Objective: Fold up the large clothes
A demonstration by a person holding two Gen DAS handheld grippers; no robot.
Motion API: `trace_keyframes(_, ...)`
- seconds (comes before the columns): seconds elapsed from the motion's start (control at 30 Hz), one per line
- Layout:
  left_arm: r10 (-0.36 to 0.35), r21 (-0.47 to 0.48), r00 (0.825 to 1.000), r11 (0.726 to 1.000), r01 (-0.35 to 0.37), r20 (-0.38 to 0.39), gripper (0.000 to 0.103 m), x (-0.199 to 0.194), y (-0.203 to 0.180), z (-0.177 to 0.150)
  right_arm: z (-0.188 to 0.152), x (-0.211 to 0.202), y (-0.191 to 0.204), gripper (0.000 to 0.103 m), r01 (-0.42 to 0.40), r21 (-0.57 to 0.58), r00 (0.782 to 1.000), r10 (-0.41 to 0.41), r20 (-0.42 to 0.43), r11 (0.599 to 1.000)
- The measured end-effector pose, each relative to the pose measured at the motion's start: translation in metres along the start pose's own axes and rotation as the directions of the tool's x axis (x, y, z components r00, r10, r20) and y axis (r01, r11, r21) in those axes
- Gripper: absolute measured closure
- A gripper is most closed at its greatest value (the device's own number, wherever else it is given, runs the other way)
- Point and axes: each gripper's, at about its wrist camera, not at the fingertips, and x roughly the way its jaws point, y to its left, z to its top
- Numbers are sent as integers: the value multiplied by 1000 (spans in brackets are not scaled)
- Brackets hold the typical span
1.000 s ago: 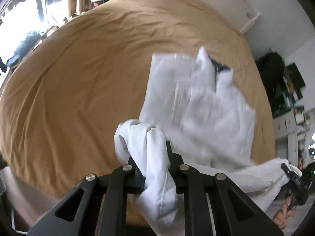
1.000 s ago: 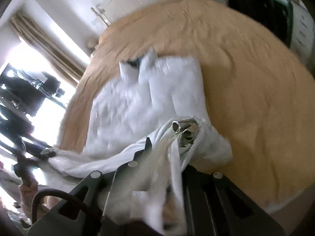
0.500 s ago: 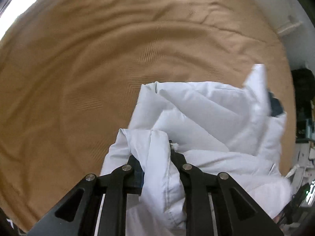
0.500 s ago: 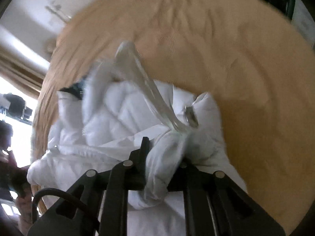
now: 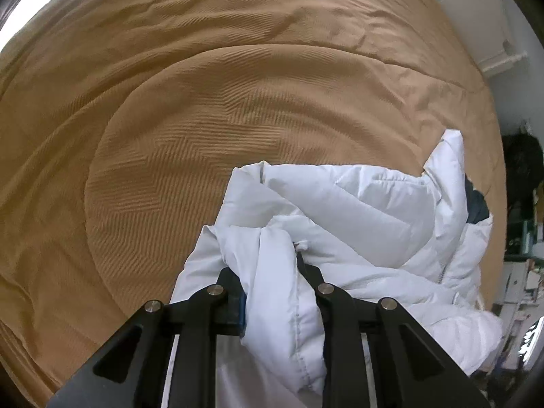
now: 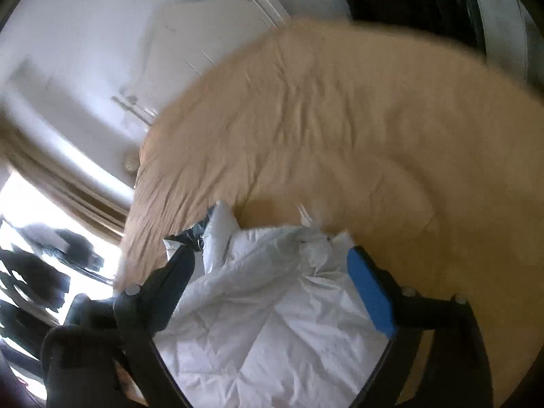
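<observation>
Left wrist view: the left claw point(image 5: 272, 272) pinches a bunched fold of the white padded jacket point(image 5: 367, 217), its jaws easing apart with the fabric between them; the jacket lies heaped on the tan bedspread point(image 5: 210, 108) (dark lining shows at one edge).

Right wrist view: the right claw point(image 6: 272, 255) is spreading wide, released, above the jacket point(image 6: 268, 326) on the bedspread point(image 6: 340, 119).

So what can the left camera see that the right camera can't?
Only the left camera shows the left gripper pinching a bunch of the white jacket, its fingers starting to open. Only the right camera shows the right gripper opening wide, nothing pinched, plus the bright window. Both show the jacket on the tan bedspread.
</observation>
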Motion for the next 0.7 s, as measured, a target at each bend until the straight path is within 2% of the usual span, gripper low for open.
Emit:
trace_keyframes(0.07, 14, 11, 1000, 1000, -14, 2, 81, 2, -4, 1, -20, 1, 32, 18, -6, -125, 999, -1, -55, 992)
trace_keyframes(0.1, 15, 11, 1000, 1000, -15, 1, 81, 2, -4, 2, -35, 9, 51, 31, -10, -199, 996, -9, -93, 980)
trace_keyframes(0.13, 12, 6, 1000, 1000, -11, -2, 81, 1, -4, 2, -55, 26, 76, 41, -9, -276, 990, -30, -135, 961)
trace_keyframes(0.17, 4, -3, 1000, 1000, -4, -8, 81, 0, -4, 2, -66, 35, 86, 48, -18, -305, 986, -33, -161, 952)
trace_keyframes(0.2, -8, -14, 1000, 1000, 8, -14, 80, -2, -1, 3, -82, 58, 105, 63, -35, -344, 978, -39, -207, 938)
trace_keyframes(0.23, -22, -27, 999, 999, 21, -23, 80, -4, 3, 5, -90, 76, 114, 68, -27, -365, 968, -67, -243, 931)
trace_keyframes(0.27, -44, -45, 998, 998, 43, -37, 79, -7, 7, 8, -94, 95, 121, 68, -7, -386, 959, -103, -264, 923)
trace_keyframes(0.33, -101, -80, 994, 992, 98, -45, 78, -20, 17, 16, -111, 135, 127, 70, 106, -470, 939, -244, -244, 876)
trace_keyframes(0.37, -155, -102, 987, 983, 152, -30, 76, -33, 23, 21, -117, 154, 128, 70, 173, -514, 925, -318, -209, 840)
trace_keyframes(0.4, -206, -124, 978, 971, 202, -17, 75, -45, 28, 25, -118, 165, 126, 70, 204, -521, 914, -352, -202, 829)
trace_keyframes(0.47, -254, -133, 967, 959, 250, -14, 74, -65, 29, 31, -117, 173, 122, 70, 227, -512, 910, -368, -193, 829)
trace_keyframes(0.57, -209, -35, 978, 977, 209, -2, 74, -91, 5, 33, -118, 181, 125, 70, 233, -502, 911, -367, -187, 833)
trace_keyframes(0.6, -215, -5, 977, 977, 215, 8, 74, -100, -4, 33, -119, 181, 126, 70, 234, -506, 911, -368, -183, 830)
trace_keyframes(0.67, -252, 3, 967, 968, 252, 18, 72, -114, -12, 33, -118, 179, 125, 70, 224, -498, 915, -356, -187, 838)
trace_keyframes(0.7, -295, -15, 955, 955, 295, 8, 70, -118, -13, 34, -117, 177, 122, 70, 212, -486, 919, -342, -197, 848)
